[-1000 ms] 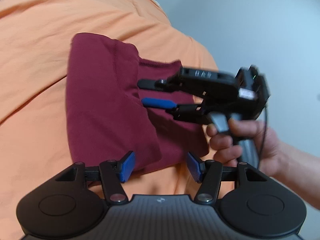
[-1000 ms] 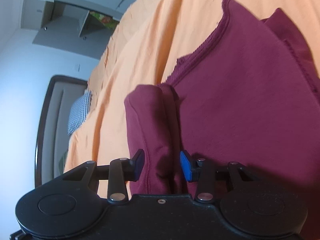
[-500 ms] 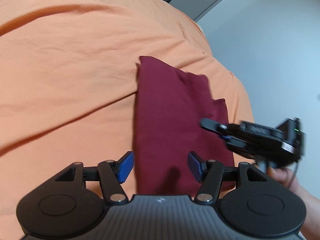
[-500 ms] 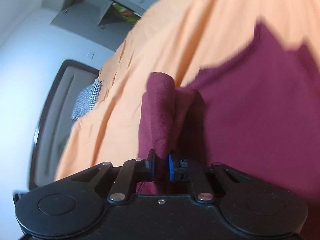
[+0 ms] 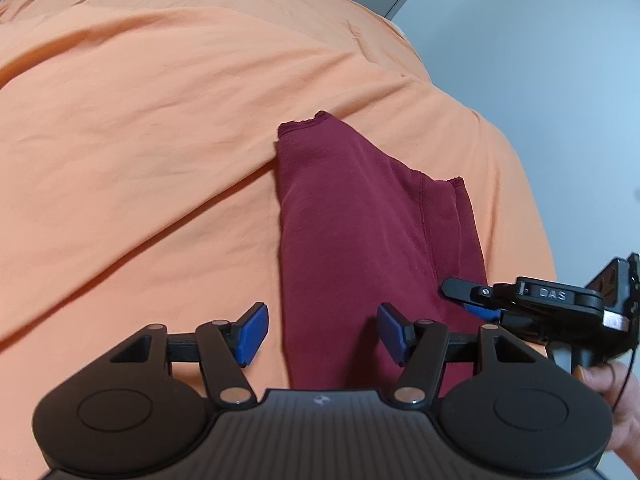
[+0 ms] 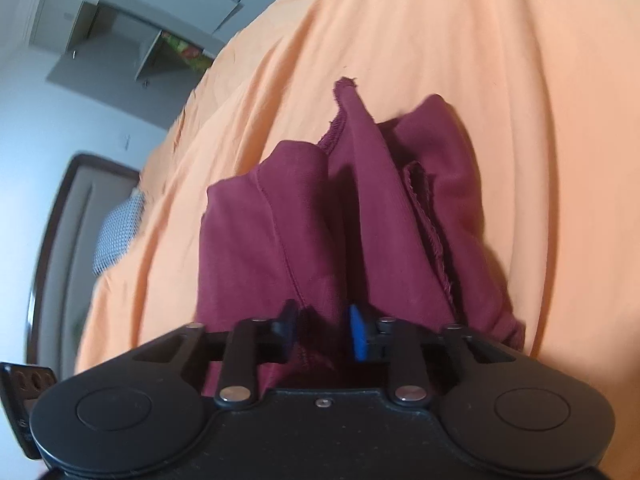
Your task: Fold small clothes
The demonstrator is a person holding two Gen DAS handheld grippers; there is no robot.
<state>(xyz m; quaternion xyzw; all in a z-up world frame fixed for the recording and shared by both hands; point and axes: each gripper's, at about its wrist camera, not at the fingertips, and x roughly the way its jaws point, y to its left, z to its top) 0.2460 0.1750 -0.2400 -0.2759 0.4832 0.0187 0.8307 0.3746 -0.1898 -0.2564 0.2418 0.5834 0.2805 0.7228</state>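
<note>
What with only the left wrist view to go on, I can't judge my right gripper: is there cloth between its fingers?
Observer: Yes. In the right wrist view a fold of the maroon garment sits between the fingers of the right gripper; whether it is clamped I cannot tell.
Operator: Does the garment lie flat there?
Observer: No, it stands up in bunched ridges in front of that gripper, with a stitched hem showing on the right.
Operator: Anything beyond it on the bed?
Observer: A checked pillow lies at the far end of the orange sheet.
</note>
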